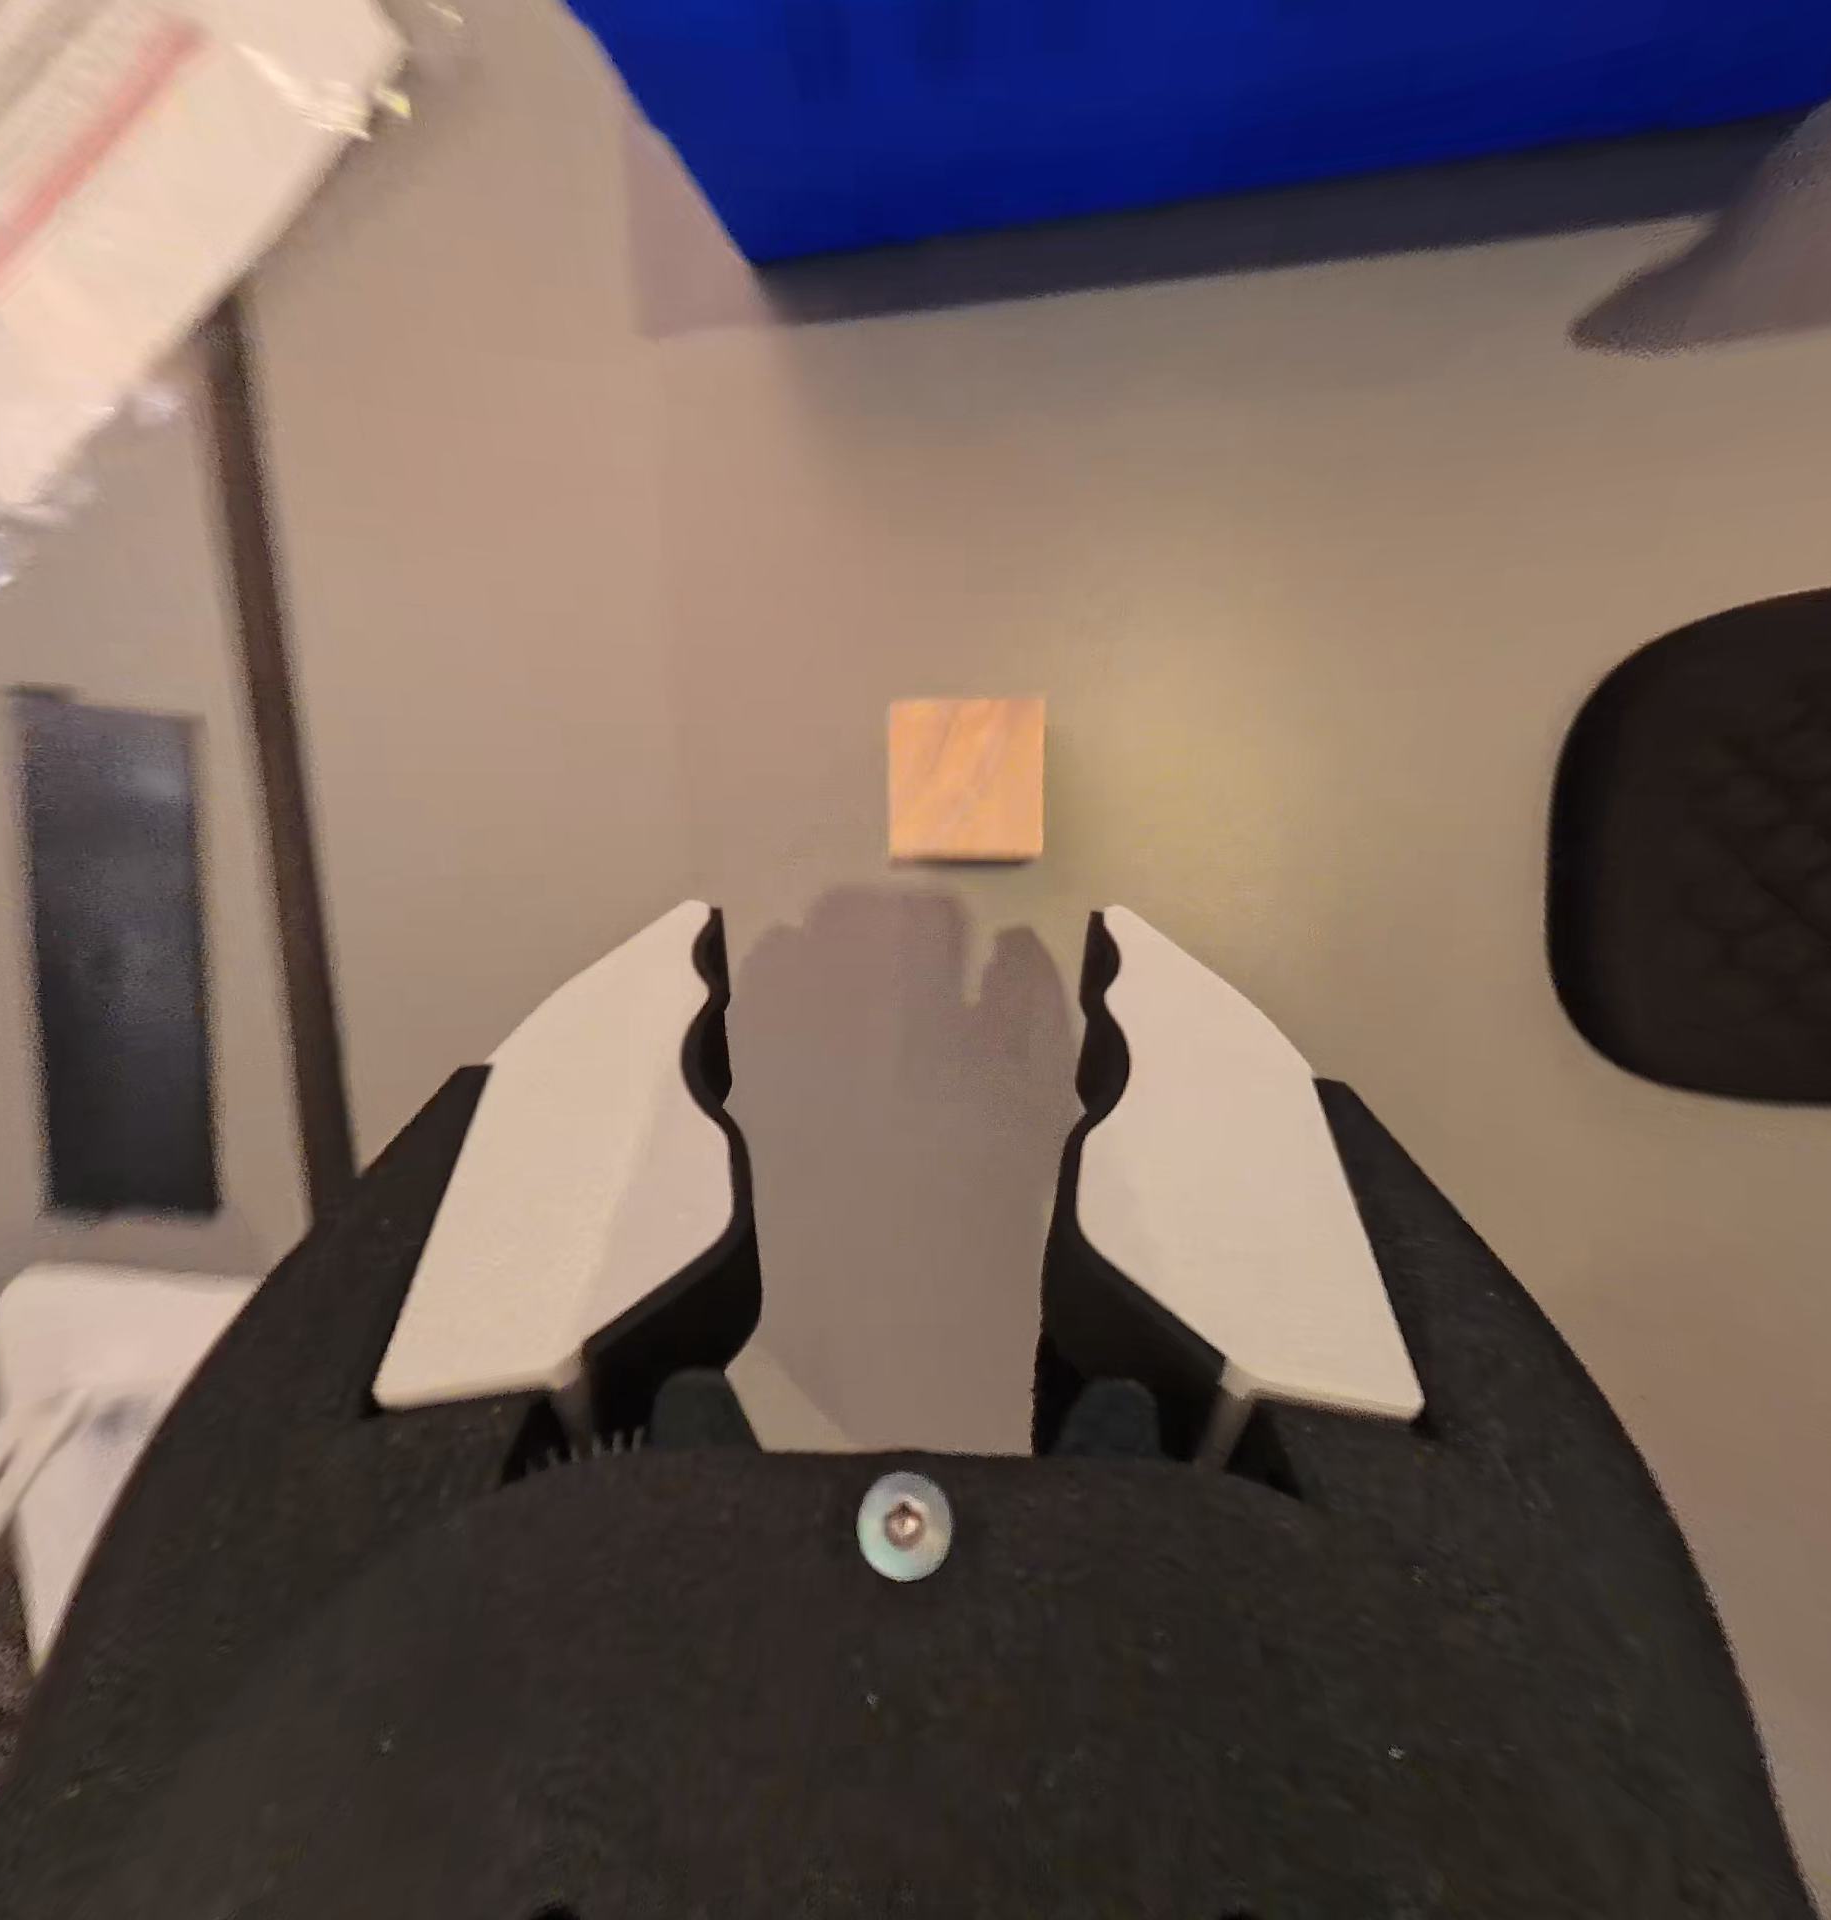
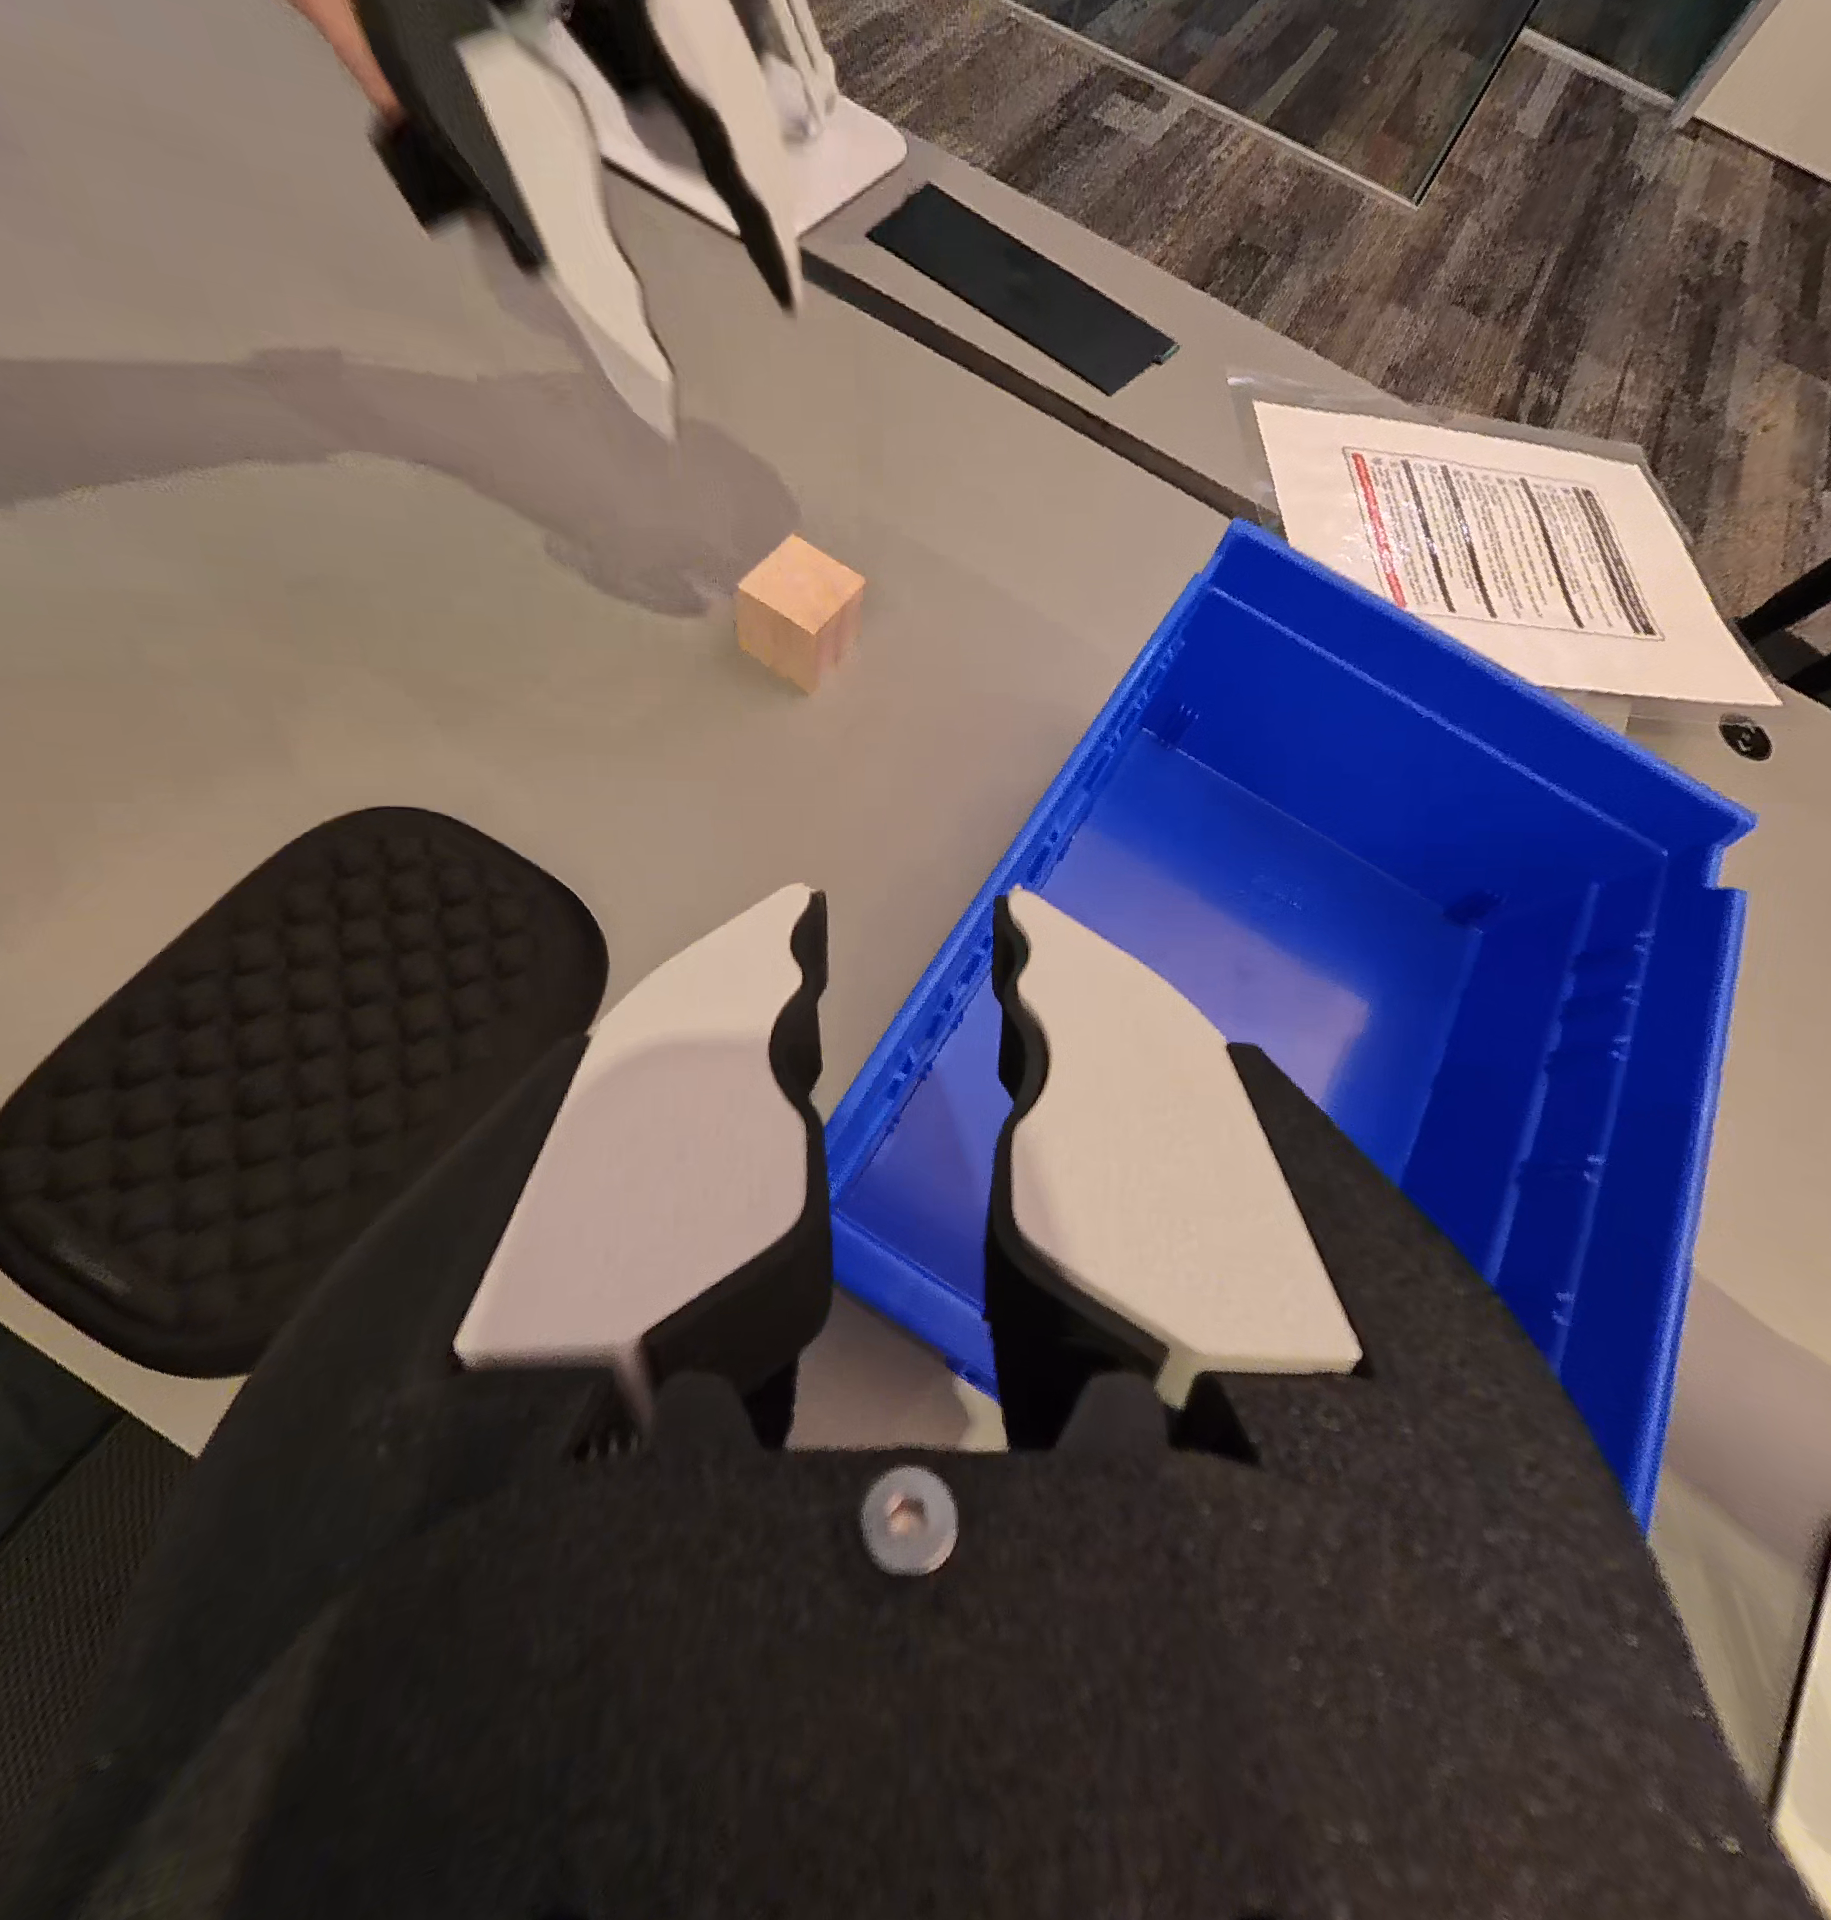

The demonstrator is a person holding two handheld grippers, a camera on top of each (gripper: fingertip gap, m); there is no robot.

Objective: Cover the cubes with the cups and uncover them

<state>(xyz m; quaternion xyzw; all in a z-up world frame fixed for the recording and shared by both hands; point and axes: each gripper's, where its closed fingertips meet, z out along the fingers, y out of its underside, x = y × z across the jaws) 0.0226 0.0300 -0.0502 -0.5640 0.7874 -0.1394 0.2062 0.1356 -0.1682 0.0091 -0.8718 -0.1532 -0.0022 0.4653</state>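
Note:
A small wooden cube (image 1: 966, 779) sits uncovered on the grey table, just beyond my left gripper (image 1: 906, 914), which is open and empty and hovers above it. The cube (image 2: 802, 611) also shows in the right wrist view, with the left gripper (image 2: 729, 353) above and behind it. My right gripper (image 2: 909, 904) is open and empty, held over the near left wall of a blue bin (image 2: 1337, 935). No cup is in view.
A black padded rest (image 2: 277, 1081) lies on the table left of the right gripper and shows at the right of the left wrist view (image 1: 1721, 842). A printed sheet in plastic (image 2: 1493, 551) lies behind the bin. A white stand base (image 2: 828, 156) and a dark slot (image 2: 1015, 291) are at the far edge.

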